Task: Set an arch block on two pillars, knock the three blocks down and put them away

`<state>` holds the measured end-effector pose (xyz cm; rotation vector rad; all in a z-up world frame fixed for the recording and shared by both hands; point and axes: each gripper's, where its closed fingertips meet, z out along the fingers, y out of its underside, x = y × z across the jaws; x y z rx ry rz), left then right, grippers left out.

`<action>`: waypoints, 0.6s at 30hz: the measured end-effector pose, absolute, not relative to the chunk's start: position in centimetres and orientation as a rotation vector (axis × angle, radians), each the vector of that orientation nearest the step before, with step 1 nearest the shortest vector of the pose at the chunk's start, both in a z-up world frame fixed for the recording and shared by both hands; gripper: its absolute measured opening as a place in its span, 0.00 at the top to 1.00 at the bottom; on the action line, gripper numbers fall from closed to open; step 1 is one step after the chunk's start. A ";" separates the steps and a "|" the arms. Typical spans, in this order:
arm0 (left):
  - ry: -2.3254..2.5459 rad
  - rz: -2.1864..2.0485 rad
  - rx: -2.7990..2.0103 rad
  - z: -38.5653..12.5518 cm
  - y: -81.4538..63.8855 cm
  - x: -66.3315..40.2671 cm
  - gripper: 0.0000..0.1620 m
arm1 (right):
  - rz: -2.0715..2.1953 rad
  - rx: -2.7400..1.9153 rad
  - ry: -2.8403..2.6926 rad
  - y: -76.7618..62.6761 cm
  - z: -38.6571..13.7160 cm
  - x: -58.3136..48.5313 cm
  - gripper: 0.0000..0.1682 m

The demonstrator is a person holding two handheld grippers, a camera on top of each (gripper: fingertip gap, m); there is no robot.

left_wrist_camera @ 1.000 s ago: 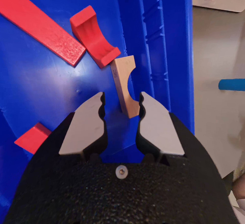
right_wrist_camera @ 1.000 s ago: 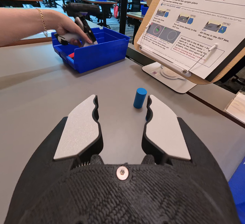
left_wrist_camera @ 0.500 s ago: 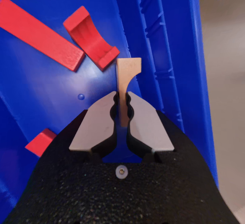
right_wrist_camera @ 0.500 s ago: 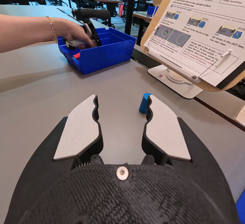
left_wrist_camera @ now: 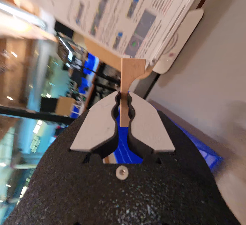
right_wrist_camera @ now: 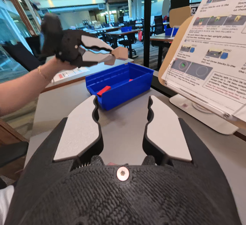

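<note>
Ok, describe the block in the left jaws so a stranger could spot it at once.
Find the blue bin on the grey table. Above it, the left gripper is shut on a wooden arch block. It is pale, bare wood, unlike the red blocks in the bin.

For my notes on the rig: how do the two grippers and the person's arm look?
Both the left gripper and the right gripper have rough black plastic bodies, pale grey plates on wavy-edged black jaws, and one silver screw. The arm wears a thin gold bracelet.
</note>
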<state>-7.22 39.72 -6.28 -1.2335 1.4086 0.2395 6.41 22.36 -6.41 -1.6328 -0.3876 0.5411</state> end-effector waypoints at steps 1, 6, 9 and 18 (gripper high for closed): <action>1.417 0.274 -1.137 -5.5 38.1 -6.2 0.94 | 0.562 -1.622 -0.386 22.9 -6.0 6.0 0.57; 1.469 0.307 -0.827 -4.6 30.4 -1.5 0.94 | 0.648 -1.554 -0.373 24.1 -4.3 4.3 0.59; 1.497 0.265 -0.735 -4.9 27.3 0.6 0.94 | 0.619 -1.575 -0.408 24.0 -4.9 4.1 0.63; 1.557 0.181 -0.661 -6.2 24.4 3.7 0.94 | 0.551 -1.584 -0.470 22.5 -6.4 5.5 0.80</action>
